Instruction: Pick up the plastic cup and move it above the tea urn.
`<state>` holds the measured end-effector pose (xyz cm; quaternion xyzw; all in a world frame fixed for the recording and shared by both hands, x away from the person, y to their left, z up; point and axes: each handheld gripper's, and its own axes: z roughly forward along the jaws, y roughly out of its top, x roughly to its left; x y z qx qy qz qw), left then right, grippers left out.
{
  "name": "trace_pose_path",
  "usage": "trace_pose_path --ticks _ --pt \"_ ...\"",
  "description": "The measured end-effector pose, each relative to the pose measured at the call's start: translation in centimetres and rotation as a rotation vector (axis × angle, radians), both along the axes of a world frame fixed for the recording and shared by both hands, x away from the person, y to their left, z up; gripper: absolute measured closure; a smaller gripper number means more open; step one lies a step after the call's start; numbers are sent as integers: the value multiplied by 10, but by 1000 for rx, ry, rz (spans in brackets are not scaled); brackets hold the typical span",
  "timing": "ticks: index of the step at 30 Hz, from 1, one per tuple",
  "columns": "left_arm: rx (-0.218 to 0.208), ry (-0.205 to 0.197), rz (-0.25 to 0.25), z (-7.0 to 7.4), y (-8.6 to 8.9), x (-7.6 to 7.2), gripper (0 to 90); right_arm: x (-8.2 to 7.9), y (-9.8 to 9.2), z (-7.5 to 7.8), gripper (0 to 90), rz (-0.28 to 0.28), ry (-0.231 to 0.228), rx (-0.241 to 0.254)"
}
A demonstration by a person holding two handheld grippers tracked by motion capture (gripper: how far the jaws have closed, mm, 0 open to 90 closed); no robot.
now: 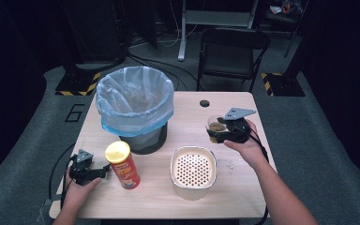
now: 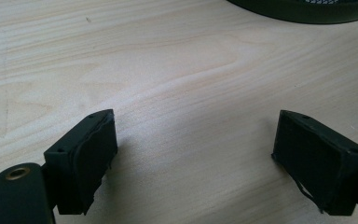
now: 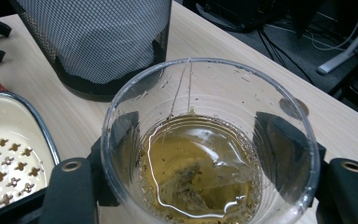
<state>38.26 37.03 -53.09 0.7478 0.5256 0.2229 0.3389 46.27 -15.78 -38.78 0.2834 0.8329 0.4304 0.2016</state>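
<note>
My right gripper (image 1: pixel 221 133) is shut on a clear plastic cup (image 1: pixel 215 125) at the table's right side. The cup (image 3: pixel 209 140) holds amber tea with a tea bag (image 3: pixel 196 182) sunk in it, its string running up the wall. Both jaws press the cup's sides in the right gripper view. At the table's front left my left gripper (image 1: pixel 104 169) stands open, just left of a red chip can with a yellow lid (image 1: pixel 122 165). Nothing but bare wood lies between its pads (image 2: pixel 93 158) in the left gripper view.
A black mesh bin with a blue liner (image 1: pixel 135 105) stands at the back left; its base (image 2: pixel 307 9) edges the left gripper view. A cream container with a perforated insert (image 1: pixel 192 172) sits front centre. A folding chair (image 1: pixel 232 51) stands beyond the table.
</note>
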Motion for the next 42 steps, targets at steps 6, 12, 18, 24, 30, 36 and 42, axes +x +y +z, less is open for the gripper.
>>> trace_pose_path --ticks 6,12,18,24,30,36,42 --pt "0 0 0 0 0 0 133 3 6 0 320 30 -17 10" --pt "0 0 -1 0 0 0 132 3 11 1 320 58 -63 -9" --pt "0 0 -1 0 0 0 132 1 15 3 321 72 -66 -14" --pt "0 0 -1 0 0 0 132 -3 21 4 324 107 -114 -58" --pt "0 0 -1 0 0 0 133 -7 29 4 327 151 -182 -110" --pt "0 0 -1 0 0 0 133 -11 34 2 329 188 -243 -155" --pt "0 0 -1 0 0 0 133 -15 37 3 329 219 -284 -150"
